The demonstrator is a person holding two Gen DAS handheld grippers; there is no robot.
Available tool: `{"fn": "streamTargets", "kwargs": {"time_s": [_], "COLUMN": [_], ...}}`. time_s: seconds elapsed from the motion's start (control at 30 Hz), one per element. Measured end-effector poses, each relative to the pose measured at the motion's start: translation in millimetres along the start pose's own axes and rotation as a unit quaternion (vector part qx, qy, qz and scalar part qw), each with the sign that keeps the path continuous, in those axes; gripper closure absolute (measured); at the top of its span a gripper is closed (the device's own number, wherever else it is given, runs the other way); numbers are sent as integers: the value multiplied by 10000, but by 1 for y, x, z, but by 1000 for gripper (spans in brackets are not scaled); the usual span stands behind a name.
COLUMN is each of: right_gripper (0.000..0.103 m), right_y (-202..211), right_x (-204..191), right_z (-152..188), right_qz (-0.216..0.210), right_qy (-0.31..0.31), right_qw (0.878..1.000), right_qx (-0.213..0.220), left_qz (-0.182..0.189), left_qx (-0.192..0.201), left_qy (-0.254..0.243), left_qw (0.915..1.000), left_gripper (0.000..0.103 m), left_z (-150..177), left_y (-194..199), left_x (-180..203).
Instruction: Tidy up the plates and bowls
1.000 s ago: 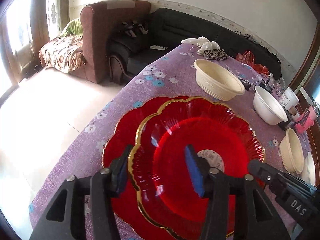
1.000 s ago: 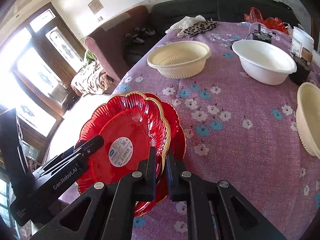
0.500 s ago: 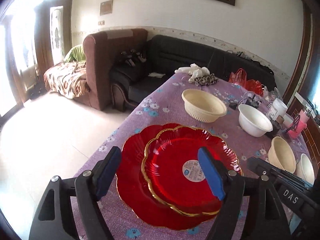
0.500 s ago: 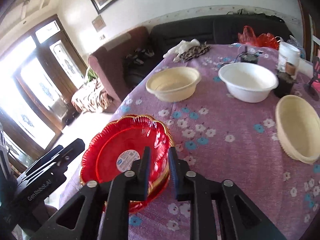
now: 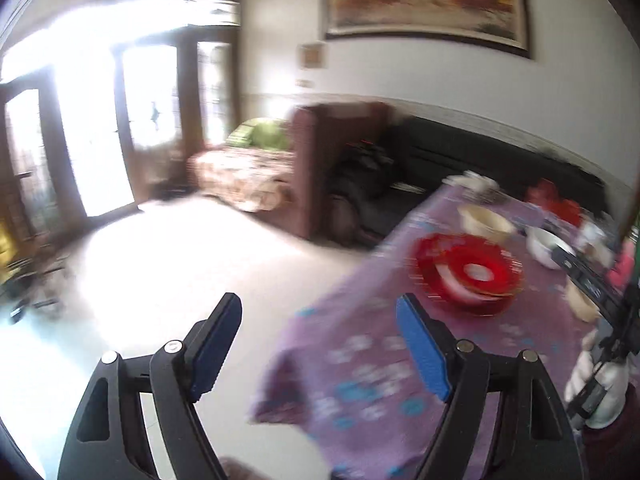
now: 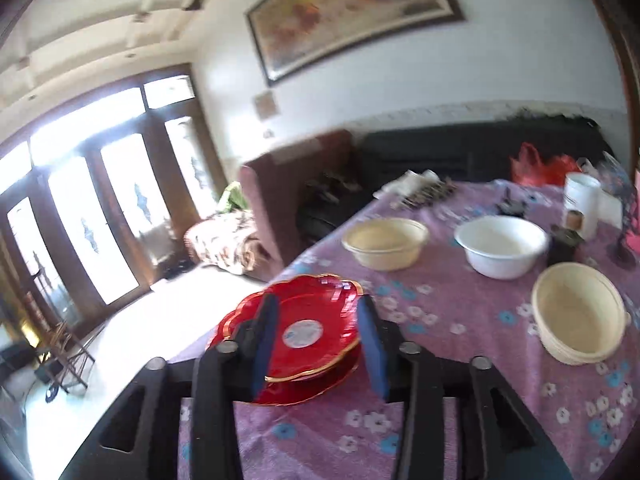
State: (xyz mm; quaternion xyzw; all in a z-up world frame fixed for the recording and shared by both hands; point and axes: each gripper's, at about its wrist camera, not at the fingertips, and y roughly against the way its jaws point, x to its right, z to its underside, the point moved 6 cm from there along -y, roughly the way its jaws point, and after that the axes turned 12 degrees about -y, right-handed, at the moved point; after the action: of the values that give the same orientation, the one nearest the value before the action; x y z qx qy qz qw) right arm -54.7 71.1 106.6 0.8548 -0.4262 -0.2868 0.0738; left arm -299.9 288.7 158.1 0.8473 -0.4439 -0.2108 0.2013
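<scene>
red plates (image 6: 308, 332) stacked | both hand-held grippers apart, empty | left view blurred

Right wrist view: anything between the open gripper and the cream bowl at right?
Nothing visible. Only bare purple tablecloth lies between the right gripper and the cream bowl; the red plates sit nearer the left finger.

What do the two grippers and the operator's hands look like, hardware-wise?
Both match: the left gripper and right gripper have matte black plastic fingers with triangular cut-outs, silver screw heads at the pivots, and blue pads. In the left wrist view the right gripper's black body carries blurred white lettering; below it are a white glove and a dark maroon sleeve. No cables are clearly visible.
</scene>
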Motion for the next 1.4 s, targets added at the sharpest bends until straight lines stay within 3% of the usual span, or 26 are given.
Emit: {"fn": "streamTargets", "kwargs": {"time_s": [0.1, 0.17, 0.3, 0.43, 0.63, 0.8, 0.97, 1.17, 1.4], "right_gripper": [53, 53, 53, 52, 47, 40, 34, 28, 24], "right_y": [-1, 3, 13, 21, 21, 22, 24, 20, 10], "right_x": [-15, -24, -43, -54, -51, -47, -45, -35, -15], "right_z": [26, 41, 62, 75, 84, 84, 83, 81, 79], "right_qz": [-267, -251, -208, -166, 96, 169, 172, 213, 292], "right_qy": [218, 496, 1175, 1582, 1922, 1941, 1888, 1733, 1359], "right_qw": [9988, 9982, 9929, 9871, 9806, 9800, 9811, 9844, 9902], "right_qx": [-336, -226, 30, 199, 382, 413, 386, 216, -159], "left_qz": [-751, -1071, -1741, -1751, -1565, -1444, -1477, -1309, -1301], "left_qx": [56, 132, 225, 401, 915, 1093, 1174, 1047, 889], "left_qy": [839, 1382, 1765, 1717, 1217, 358, -342, -373, -11], "left_qw": [9936, 9845, 9685, 9686, 9759, 9828, 9814, 9851, 9875], "left_gripper": [18, 16, 13, 13, 7, 6, 6, 6, 6], "left_z": [32, 54, 89, 94, 61, 44, 49, 61, 76], "left_y": [68, 112, 176, 205, 224, 218, 214, 197, 180], "left_x": [-59, -87, -111, -102, -58, -3, 36, 41, 10]}}
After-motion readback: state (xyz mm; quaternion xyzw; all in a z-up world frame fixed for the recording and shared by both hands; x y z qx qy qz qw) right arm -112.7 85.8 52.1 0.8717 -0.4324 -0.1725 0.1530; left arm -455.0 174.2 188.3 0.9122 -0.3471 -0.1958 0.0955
